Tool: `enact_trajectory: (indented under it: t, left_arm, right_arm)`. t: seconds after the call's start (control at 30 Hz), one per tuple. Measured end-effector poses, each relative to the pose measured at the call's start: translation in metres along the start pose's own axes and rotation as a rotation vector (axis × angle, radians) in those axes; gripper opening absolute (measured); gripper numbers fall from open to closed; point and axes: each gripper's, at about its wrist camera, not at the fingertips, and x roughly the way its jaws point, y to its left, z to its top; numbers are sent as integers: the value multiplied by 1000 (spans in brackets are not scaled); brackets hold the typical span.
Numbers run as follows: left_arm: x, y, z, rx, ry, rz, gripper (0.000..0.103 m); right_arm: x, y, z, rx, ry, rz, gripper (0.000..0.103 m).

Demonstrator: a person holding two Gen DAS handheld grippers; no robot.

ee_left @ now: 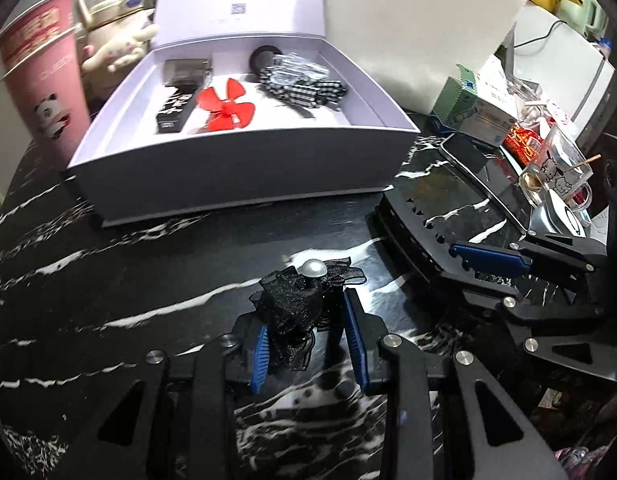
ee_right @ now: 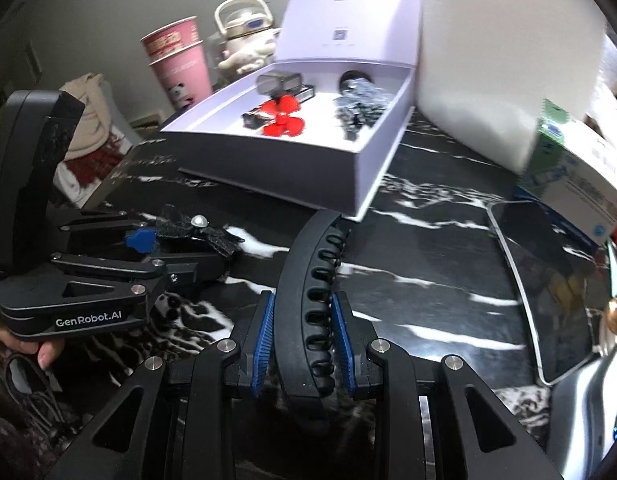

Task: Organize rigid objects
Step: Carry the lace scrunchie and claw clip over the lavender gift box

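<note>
My left gripper (ee_left: 308, 344) is shut on a black glittery bow clip with a pearl (ee_left: 296, 304), low over the black marble table (ee_left: 148, 280). It also shows in the right wrist view (ee_right: 196, 229). My right gripper (ee_right: 302, 336) is shut on a long black curved hair clip (ee_right: 308, 300), also seen in the left wrist view (ee_left: 420, 236). An open lilac box (ee_left: 244, 160) stands beyond. It holds a red propeller-shaped clip (ee_left: 226, 106), a checked bow (ee_left: 304, 88), a black bar (ee_left: 174, 110) and a dark round item (ee_left: 264, 56).
Pink paper cups (ee_left: 44, 80) and a cream bottle with a plush toy (ee_left: 112, 28) stand left of the box. A phone (ee_right: 548, 288), medicine boxes (ee_left: 476, 108) and a Hello Kitty glass (ee_left: 560, 168) lie right. A white panel (ee_left: 408, 20) rises behind.
</note>
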Motion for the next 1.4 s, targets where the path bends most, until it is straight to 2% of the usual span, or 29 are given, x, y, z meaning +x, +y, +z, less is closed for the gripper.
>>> enact_trajectory:
  t: [0.2,0.53,0.57,0.63,0.73,0.77,0.8,0.83,1.1,1.4]
  left_arm:
    - [-3,11,-3,-14,-8,21,32]
    - [-2,14,-2,-14,-15,13,32]
    - [-2,15,-2,-15,-16,13,32]
    - [-2,16,-2,-21,-18,13,32]
    - [-2,18,-2,-30,-21,13,32]
    - [-2,18,-2,-32,-22,14,32]
    - [-2,19,-2,-35,-23,14,32]
    - [-3,20,-2,-37,-23,14,32]
    - [-13,21,4,-27,-44,24,32]
    - [-31,18,17,0,-86,28,32]
  right_arm:
    - [10,6,1,-22,13,-13,28]
    - [22,12,12,-34,27,-50,30]
    - [24,13,13,-39,26,-55,31]
    - [26,16,15,-44,26,-55,43]
    - [30,21,18,-56,28,-68,49]
    - [31,22,18,-61,25,-80,48]
    - [32,23,19,-68,20,-96,43]
    - [33,24,20,-80,15,-122,30]
    - [31,18,22,-43,27,-83,30]
    - [10,24,30,-51,-7,-61,30]
